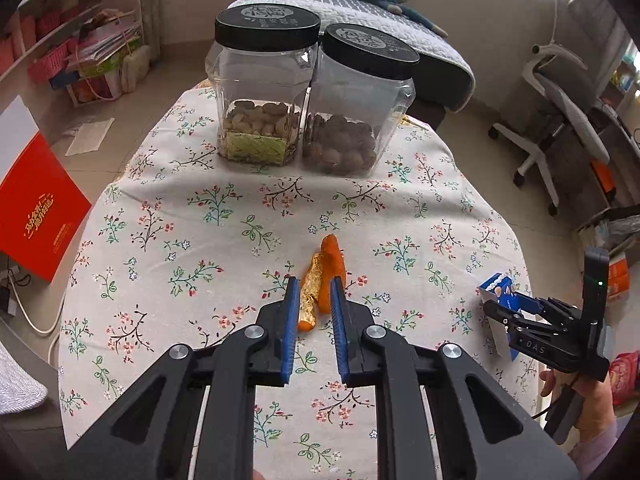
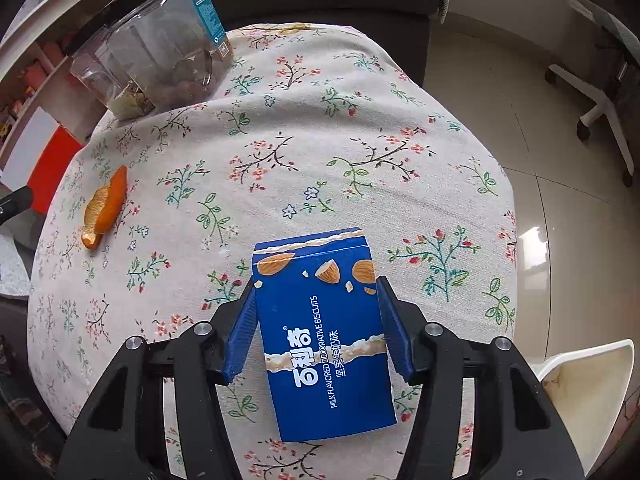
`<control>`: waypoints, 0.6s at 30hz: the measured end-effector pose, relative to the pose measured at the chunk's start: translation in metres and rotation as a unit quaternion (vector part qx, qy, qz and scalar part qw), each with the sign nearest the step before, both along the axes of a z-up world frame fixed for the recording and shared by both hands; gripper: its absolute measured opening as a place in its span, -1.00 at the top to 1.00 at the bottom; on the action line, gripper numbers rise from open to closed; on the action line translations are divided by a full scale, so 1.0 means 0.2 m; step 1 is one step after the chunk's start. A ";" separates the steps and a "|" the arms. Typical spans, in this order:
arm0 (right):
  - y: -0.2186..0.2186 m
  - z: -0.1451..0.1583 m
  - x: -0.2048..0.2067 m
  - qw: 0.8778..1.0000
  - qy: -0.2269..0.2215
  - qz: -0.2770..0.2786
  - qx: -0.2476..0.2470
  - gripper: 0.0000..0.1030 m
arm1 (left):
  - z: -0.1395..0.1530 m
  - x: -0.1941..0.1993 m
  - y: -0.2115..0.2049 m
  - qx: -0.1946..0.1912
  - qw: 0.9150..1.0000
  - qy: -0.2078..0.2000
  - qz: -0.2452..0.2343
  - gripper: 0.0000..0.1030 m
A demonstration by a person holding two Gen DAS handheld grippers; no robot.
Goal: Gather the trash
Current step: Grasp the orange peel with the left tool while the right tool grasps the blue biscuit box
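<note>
An orange peel (image 1: 326, 280) lies on the floral tablecloth (image 1: 200, 216); it also shows in the right wrist view (image 2: 105, 206) at the far left. My left gripper (image 1: 315, 286) has its jaws on either side of the peel with small gaps, so it looks open around it. My right gripper (image 2: 318, 286) is shut on a blue biscuit box (image 2: 322, 332), gripping its two sides just above the cloth. In the left wrist view the right gripper (image 1: 490, 304) with the box (image 1: 502, 292) is at the table's right edge.
Two clear jars with black lids, one with pale nuts (image 1: 260, 88) and one with brown nuts (image 1: 356, 100), stand at the table's far side. A red box (image 1: 36, 220) is on the left. A white bin (image 2: 588, 392) stands right, below the table. An office chair (image 1: 560, 120) is beyond.
</note>
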State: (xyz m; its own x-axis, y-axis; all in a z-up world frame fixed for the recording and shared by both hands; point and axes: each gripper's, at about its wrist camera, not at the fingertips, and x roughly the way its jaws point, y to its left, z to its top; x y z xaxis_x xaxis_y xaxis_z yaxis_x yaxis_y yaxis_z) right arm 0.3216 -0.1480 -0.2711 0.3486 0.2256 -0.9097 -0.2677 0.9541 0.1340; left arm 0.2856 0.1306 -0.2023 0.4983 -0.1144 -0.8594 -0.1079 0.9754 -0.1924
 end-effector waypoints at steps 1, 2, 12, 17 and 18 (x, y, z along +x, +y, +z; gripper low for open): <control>0.03 0.02 -0.01 1.000 -0.004 -0.001 0.002 -0.04 | 0.00 0.00 0.02 -0.002 1.000 0.005 -0.008 0.69; 0.05 0.05 -0.03 1.000 -0.008 -0.002 0.006 -0.04 | -0.01 0.01 0.02 -0.004 1.000 0.008 -0.012 0.68; 0.10 0.17 -0.09 0.999 -0.028 -0.022 0.008 -0.04 | -0.33 0.24 -0.11 0.067 0.994 0.065 -0.047 -0.34; 0.13 0.15 -0.06 0.999 -0.025 -0.027 0.013 -0.04 | -0.48 0.28 -0.15 0.108 0.989 0.086 -0.050 -0.33; 0.14 0.15 -0.06 0.999 -0.026 -0.025 0.015 -0.04 | -0.47 0.28 -0.15 0.106 0.990 0.075 -0.051 -0.28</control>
State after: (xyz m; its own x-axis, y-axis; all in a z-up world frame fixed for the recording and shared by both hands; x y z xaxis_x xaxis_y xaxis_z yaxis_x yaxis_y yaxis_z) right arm 0.3094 -0.1201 -0.2405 0.4070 0.2332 -0.8832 -0.2271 0.9623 0.1494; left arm 0.3407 0.1007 -0.2971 0.3576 0.0337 -0.9333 -0.0177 0.9994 0.0293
